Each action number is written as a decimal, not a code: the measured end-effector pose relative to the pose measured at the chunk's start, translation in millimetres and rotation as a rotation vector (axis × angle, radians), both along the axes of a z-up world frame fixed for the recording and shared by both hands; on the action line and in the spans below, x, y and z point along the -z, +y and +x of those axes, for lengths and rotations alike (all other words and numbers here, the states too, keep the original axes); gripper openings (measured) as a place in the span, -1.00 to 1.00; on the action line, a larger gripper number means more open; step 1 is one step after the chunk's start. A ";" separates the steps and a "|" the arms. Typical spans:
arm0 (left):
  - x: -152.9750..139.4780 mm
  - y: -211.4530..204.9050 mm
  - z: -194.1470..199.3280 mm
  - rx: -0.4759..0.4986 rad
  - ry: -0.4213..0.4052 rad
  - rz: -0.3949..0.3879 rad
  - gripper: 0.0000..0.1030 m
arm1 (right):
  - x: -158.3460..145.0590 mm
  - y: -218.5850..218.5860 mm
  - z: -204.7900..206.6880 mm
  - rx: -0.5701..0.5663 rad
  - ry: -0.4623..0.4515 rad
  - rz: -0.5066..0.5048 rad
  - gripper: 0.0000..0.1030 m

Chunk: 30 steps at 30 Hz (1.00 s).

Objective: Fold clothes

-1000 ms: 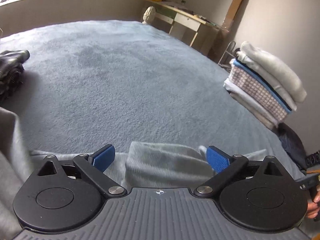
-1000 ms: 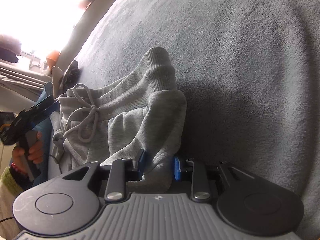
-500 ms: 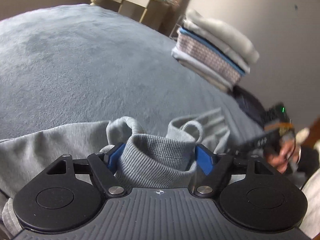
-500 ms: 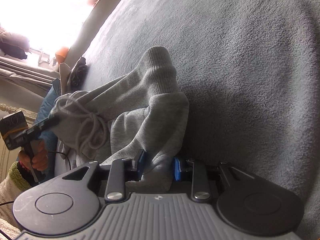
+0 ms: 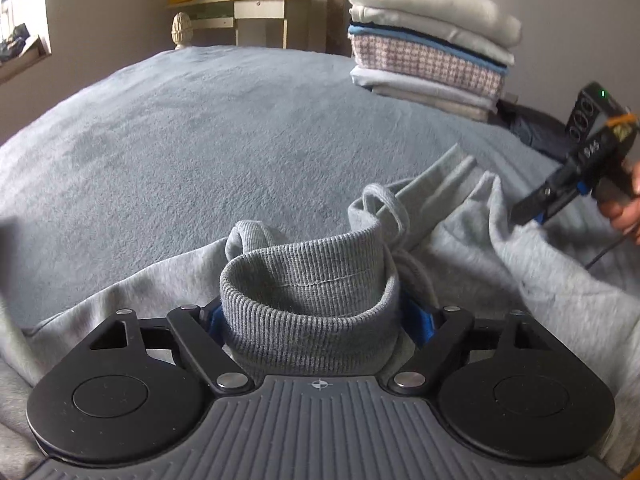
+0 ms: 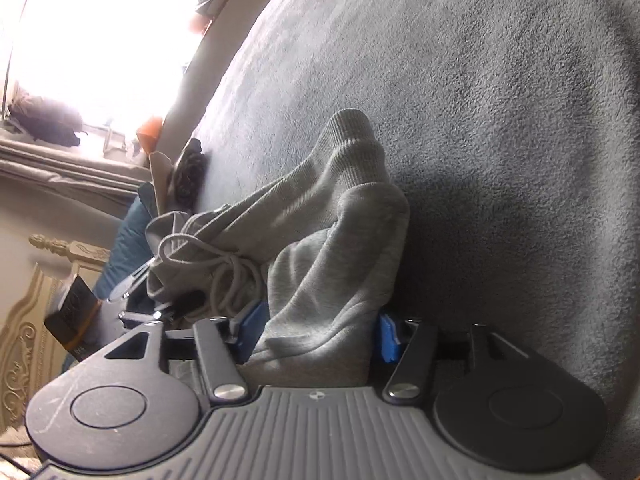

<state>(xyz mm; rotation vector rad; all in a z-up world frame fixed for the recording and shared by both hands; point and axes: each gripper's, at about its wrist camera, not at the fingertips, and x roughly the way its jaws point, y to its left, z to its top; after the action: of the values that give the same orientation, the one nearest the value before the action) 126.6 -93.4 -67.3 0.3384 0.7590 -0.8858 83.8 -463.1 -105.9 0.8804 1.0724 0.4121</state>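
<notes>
Slippage was the risk: the grey sweatpants (image 5: 500, 264) lay bunched at the near edge of the bed (image 5: 208, 152), ribbed cuff (image 5: 308, 296) clamped in the left gripper (image 5: 320, 320), while the right gripper (image 6: 316, 332), whose jaws had just been opening around loose fabric, could drop its end and spoil the fold.

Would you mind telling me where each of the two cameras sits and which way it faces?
Left wrist: sits on the left gripper, looking along its fingers across the grey-blue fleece bedspread toward a stack of folded clothes; the right gripper and a hand show.
Right wrist: sits on the right gripper, looking across the bedspread toward a bright window; its jaws have just opened around the fabric.
Both share: the grey sweatpants with ribbed cuffs, and the bedspread.
</notes>
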 end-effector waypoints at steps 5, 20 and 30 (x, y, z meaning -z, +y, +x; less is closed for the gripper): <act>3.8 1.7 -8.8 -0.067 0.000 0.024 0.55 | 7.8 21.1 3.6 -0.044 0.003 -0.051 0.28; -32.6 16.8 -56.1 -0.220 -0.041 -0.013 -0.45 | -89.3 98.7 6.9 -0.185 -0.469 -0.675 -0.69; -138.1 97.7 -119.5 -0.457 -0.064 -0.398 -0.50 | -203.2 186.8 21.2 -0.205 -0.986 -0.794 -0.71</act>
<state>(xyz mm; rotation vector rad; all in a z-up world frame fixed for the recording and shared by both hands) 7.1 4.3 70.7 -0.1566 0.5526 -0.5698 105.0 -276.3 97.3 -0.1789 0.3185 0.4587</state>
